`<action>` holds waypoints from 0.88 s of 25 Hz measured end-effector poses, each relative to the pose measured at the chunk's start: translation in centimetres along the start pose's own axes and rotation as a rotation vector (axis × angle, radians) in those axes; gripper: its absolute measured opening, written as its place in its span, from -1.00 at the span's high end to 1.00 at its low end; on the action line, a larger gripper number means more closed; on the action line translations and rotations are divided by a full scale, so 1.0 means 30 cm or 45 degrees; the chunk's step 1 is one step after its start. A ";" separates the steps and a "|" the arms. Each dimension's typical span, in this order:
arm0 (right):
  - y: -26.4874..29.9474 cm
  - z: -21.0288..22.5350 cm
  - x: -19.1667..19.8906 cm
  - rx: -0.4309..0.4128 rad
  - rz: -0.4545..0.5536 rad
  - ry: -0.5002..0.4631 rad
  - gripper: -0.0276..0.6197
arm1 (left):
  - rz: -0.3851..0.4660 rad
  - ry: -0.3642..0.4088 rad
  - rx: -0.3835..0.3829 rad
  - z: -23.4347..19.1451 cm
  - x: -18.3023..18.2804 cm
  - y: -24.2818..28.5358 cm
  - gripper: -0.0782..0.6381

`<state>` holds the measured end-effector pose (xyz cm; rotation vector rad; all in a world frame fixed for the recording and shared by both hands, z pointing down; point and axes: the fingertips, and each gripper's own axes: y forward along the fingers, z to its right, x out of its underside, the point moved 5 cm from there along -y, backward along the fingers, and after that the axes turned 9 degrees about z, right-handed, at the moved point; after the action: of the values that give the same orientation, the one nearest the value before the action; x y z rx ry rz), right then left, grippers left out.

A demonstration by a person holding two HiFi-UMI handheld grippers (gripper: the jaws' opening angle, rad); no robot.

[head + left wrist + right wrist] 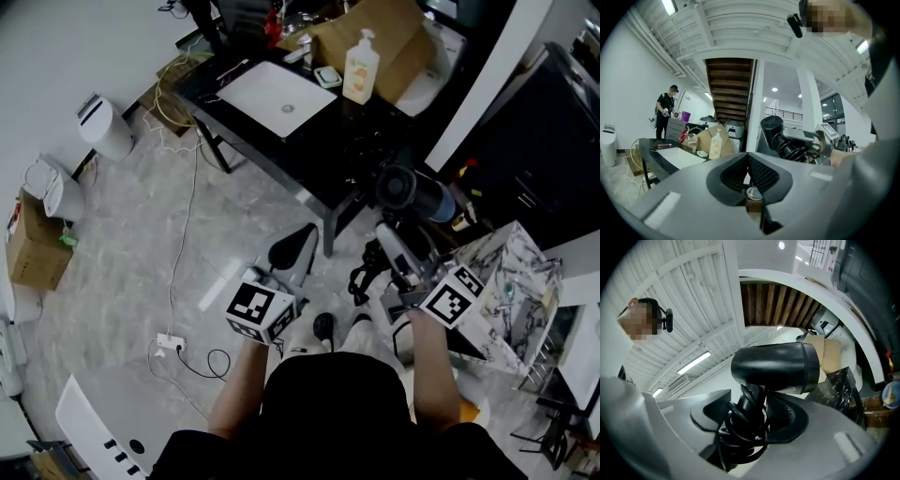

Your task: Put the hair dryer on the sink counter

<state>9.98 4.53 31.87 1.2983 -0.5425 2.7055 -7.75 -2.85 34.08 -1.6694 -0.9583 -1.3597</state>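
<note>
Right hand-held gripper (752,414): pinches black plastic hair dryer (773,366) by its cord-wrapped handle, bundled for carrying.
Hair dryer: aloft, short of black sink table's (349,150) near edge.
Left hand-held gripper (748,177): pressed together, empty.

No words, numbers or brand names can be read. The pump bottle (361,67) on the bench (375,141) has an orange label too small to make out. A small round mark on the hair dryer (773,366) is illegible. The marker cube (258,309) on the left claw (298,242), like the one on the right claw (392,234), shows only black-and-white squares.
</note>
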 end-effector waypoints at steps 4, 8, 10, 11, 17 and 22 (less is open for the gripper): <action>0.038 0.029 0.008 -0.002 -0.008 -0.003 0.16 | 0.013 0.002 -0.009 -0.033 0.011 0.019 0.79; 0.080 0.066 0.009 0.003 -0.018 -0.011 0.16 | 0.015 -0.001 -0.015 -0.075 0.019 0.051 0.79; 0.107 0.088 0.005 0.002 -0.036 -0.013 0.16 | 0.014 -0.002 -0.023 -0.091 0.020 0.067 0.79; 0.121 0.099 0.002 -0.001 -0.047 -0.012 0.16 | 0.015 -0.003 -0.028 -0.100 0.019 0.077 0.79; 0.219 0.185 -0.018 -0.011 -0.097 -0.021 0.16 | 0.016 0.011 -0.070 -0.165 0.013 0.140 0.79; 0.322 0.266 -0.030 -0.031 -0.145 -0.017 0.16 | 0.008 0.021 -0.126 -0.231 0.002 0.202 0.79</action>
<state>14.18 -7.24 33.12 1.2999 -0.4857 2.5923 -5.12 -11.66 34.50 -1.7305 -0.8884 -1.4355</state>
